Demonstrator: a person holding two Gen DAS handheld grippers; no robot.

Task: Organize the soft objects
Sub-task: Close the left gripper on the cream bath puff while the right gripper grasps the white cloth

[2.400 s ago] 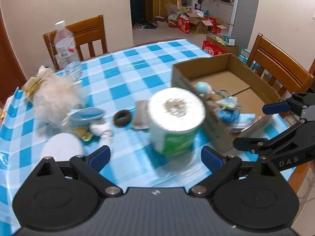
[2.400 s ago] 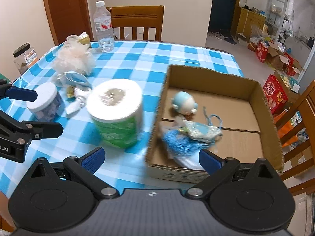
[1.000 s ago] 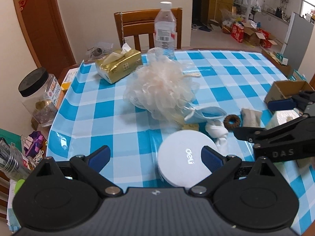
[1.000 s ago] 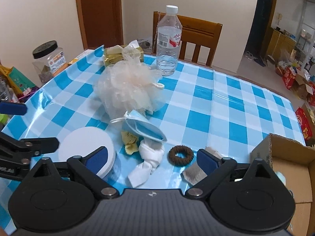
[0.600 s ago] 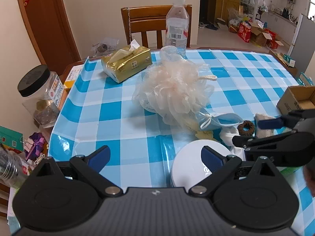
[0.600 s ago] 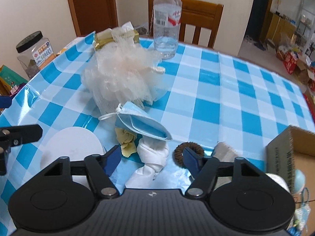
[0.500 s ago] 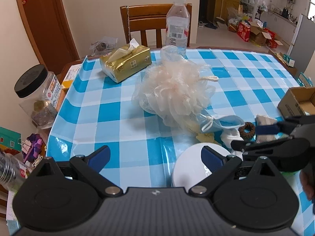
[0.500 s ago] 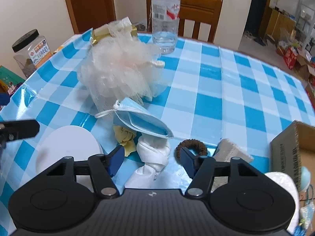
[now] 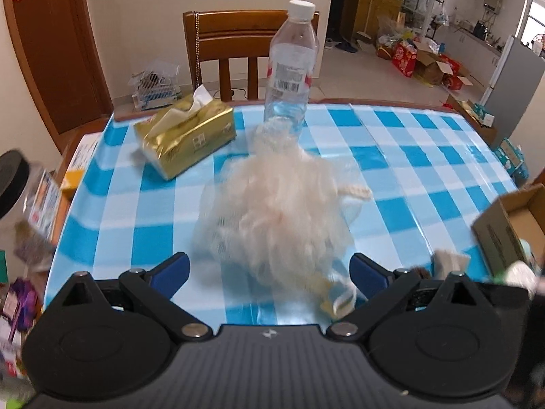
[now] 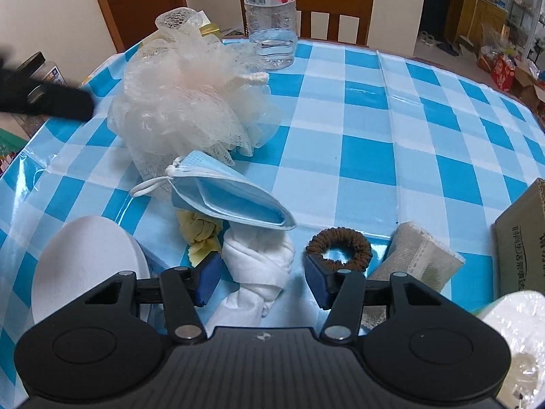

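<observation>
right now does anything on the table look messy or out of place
Nothing is spilled or damaged. The soft things lie in a loose heap: the blue face mask rests partly on the white knotted cloth and yellow cloth, against the mesh bath pouf. The water bottle stands upright.

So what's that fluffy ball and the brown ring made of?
The fluffy ball looks like bunched plastic netting: see-through peach mesh, probably a bath sponge. The brown ring seems to be fuzzy fabric over elastic, matte and ribbed, likely a hair tie.
</observation>
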